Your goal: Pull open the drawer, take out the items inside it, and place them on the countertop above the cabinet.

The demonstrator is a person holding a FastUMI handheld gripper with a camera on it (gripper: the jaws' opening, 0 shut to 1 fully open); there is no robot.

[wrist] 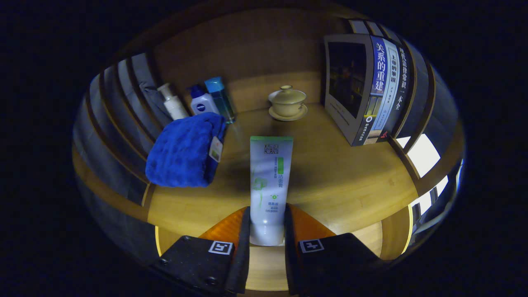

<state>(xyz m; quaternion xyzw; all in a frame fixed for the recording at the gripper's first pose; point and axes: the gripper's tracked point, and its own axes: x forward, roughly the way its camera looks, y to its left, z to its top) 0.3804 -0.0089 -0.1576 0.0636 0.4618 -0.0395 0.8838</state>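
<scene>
My gripper (267,226) is shut on the cap end of a white tube with green print (269,177). The tube points away from me, over the wooden countertop (342,181); I cannot tell whether it rests on the wood or hangs just above it. Both fingers (244,231) press on its lower sides. Left of the tube lies a folded blue towel (183,150) with a small tag on its edge.
Behind the towel stand a white pump bottle (173,105), a white bottle with a dark blue cap (203,103) and a teal bottle (220,99). A lidded beige cup on a saucer (288,104) sits at the back. Upright books (371,86) stand at the right.
</scene>
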